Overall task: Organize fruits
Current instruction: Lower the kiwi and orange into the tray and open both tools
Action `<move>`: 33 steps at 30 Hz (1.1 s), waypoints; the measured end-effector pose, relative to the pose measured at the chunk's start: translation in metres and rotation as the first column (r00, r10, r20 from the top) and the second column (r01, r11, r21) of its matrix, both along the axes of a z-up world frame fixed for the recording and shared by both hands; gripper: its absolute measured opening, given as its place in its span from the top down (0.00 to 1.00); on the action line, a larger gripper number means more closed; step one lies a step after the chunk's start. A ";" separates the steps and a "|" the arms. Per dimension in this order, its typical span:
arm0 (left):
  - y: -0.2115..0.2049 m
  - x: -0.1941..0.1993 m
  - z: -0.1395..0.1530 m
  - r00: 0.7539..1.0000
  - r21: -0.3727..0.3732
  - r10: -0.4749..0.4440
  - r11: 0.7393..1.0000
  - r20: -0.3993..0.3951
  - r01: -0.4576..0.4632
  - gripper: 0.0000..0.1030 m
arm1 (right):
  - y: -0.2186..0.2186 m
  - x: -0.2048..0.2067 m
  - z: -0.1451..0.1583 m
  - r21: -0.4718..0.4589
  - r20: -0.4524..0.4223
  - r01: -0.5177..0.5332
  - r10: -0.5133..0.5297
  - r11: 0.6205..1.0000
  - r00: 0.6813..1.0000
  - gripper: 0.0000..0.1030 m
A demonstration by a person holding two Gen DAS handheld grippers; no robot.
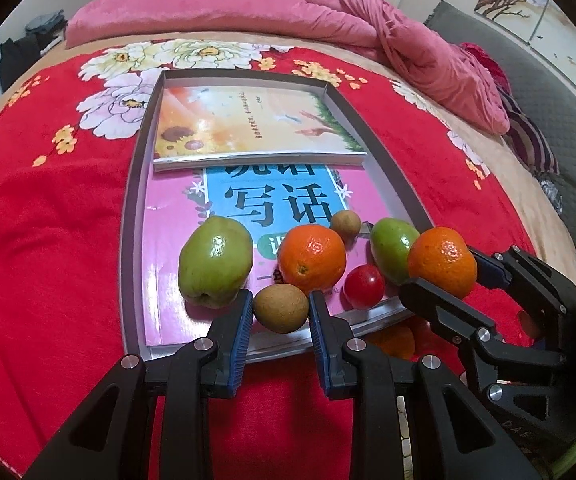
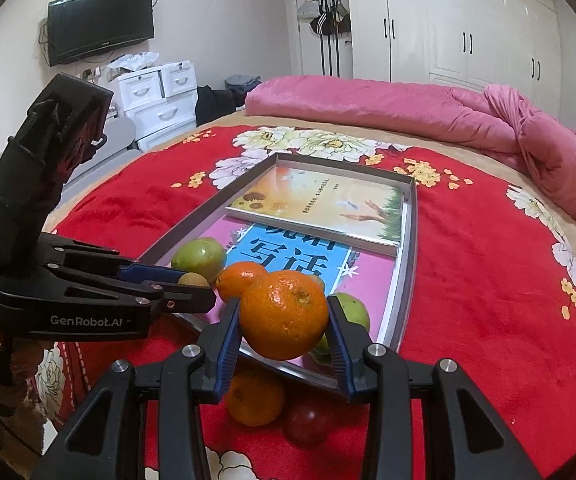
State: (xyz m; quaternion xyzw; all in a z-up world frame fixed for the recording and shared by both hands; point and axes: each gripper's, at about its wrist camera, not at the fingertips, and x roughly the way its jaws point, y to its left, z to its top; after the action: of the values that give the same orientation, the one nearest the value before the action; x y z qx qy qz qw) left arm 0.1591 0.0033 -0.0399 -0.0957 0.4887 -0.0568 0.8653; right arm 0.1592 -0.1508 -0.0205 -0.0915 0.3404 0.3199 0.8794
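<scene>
1. Your left gripper (image 1: pixel 280 312) is clamped on a small brown fruit (image 1: pixel 281 308), held at the near edge of the tray (image 1: pixel 129 240), just in front of the fruit row.
2. Your right gripper (image 2: pixel 283 320) is clamped on an orange (image 2: pixel 283 315), held above the tray's near rim, at the row's 3 o'clock end in the left wrist view.
3. Already resting in the tray, on the pink book (image 1: pixel 167 280): a large green fruit (image 1: pixel 215 266) at 9 o'clock, a second orange (image 1: pixel 312 260) in the middle, a red tomato-like fruit (image 1: pixel 364 286), another green fruit (image 1: pixel 394 254) and a second small brown fruit (image 1: pixel 346 223) at 12 o'clock behind them.
4. I judge the job well along: five fruits are in, two are in your grippers and not yet set down.
5. Still left outside on the red bedspread (image 2: pixel 488 280): a third orange (image 2: pixel 253 400) and a dark red fruit (image 2: pixel 308 420), just beyond the tray's near rim.
6. Only the right wrist view shows both leftovers plainly; the left wrist view catches just a sliver of orange under the right gripper. The left wrist view alone shows the whole row.
</scene>
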 end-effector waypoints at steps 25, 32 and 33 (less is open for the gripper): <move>0.001 0.001 -0.005 1.000 -0.008 0.006 1.000 -0.007 -0.006 0.69 | 0.008 -0.009 -0.006 -0.051 0.016 -0.021 0.022 0.998 1.000 0.47; 0.002 -0.005 0.000 1.000 -0.014 0.006 1.000 0.003 -0.006 0.55 | -0.010 -0.014 0.010 -0.012 0.035 0.016 -0.016 1.000 0.999 0.44; 0.002 -0.006 0.001 1.000 -0.016 0.006 1.000 0.005 -0.006 0.51 | -0.013 -0.015 0.011 -0.008 0.031 0.025 -0.025 1.000 0.999 0.44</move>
State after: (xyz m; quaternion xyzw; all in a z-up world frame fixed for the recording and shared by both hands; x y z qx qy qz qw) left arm 0.1528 0.0050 -0.0386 -0.1040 0.4860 -0.0583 0.8658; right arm 0.1447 -0.1636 -0.0097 -0.0957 0.3292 0.3062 0.8881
